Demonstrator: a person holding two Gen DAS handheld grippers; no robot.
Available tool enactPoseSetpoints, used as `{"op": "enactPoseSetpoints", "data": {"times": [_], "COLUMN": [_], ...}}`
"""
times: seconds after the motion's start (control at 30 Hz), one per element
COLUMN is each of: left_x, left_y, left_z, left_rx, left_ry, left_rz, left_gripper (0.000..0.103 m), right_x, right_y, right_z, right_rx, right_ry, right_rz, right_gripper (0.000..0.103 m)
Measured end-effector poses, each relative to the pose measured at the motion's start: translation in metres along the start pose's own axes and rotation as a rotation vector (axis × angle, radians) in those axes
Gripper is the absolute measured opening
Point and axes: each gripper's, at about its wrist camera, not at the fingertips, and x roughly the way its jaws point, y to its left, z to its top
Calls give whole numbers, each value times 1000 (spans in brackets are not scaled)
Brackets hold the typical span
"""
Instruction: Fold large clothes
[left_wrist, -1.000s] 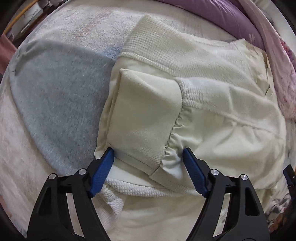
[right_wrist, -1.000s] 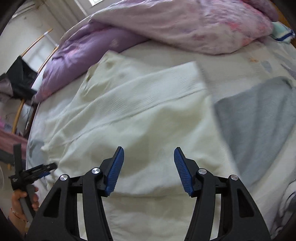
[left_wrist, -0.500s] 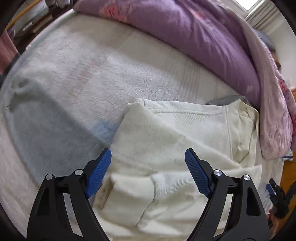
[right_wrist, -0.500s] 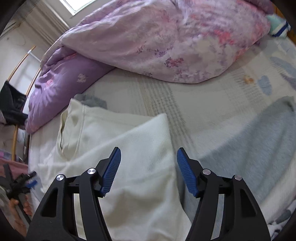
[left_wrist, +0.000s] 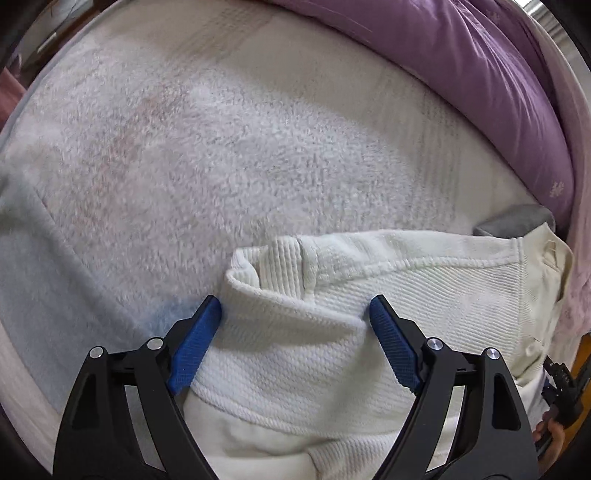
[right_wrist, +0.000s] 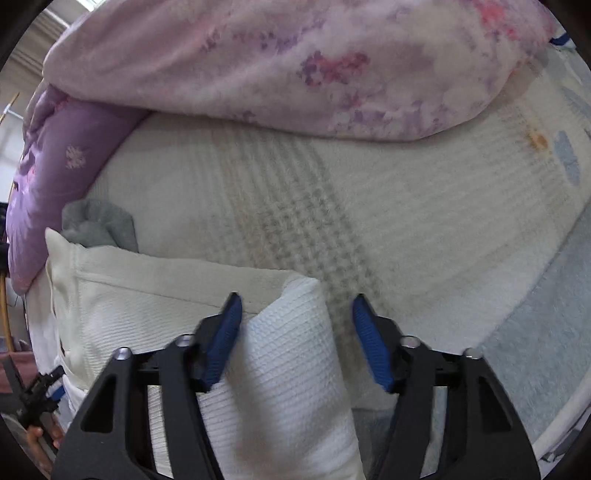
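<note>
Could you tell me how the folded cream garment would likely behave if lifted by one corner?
The cream garment would probably go floppy and unfold, since its knit layers lie loosely stacked. It looks thick and ribbed, so likely heavyish and grippy. Both the left hand-held gripper and the right hand-held gripper are open.

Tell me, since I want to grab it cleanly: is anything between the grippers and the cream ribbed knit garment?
Nothing visible. The cream ribbed knit garment lies directly between the open left gripper, and its folded corner sits between the open right gripper.

Soft daylight, slight motion blur, strong fisheye edge distortion.
</note>
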Motion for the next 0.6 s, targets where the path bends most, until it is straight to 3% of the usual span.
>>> {"op": "enactPoseSetpoints", "data": {"times": [0.13, 0.2, 0.27, 0.43, 0.6], "left_x": [9, 8, 6, -22, -85], "left_y": [-4, -11, -20, -26, -21], "left_z": [9, 12, 17, 11, -13], "left_rx": [39, 62, 69, 114, 92], "left_ry": [18, -2, -18, -117, -262], "left_rz": [23, 31, -3, -15, -100], "left_gripper": [75, 56, 20, 14, 14], "right_x": [3, -1, -9, -50, -109], "right_y": [-1, 0, 3, 12, 3], "right_z": [-1, -5, -10, -26, -51], "right_rx": [-17, -34, -74, -163, -165], "right_ry": [-9, -26, -64, -191, -307], "right_rz": [14, 27, 21, 14, 94], "right_gripper": [25, 13, 10, 9, 9]}}
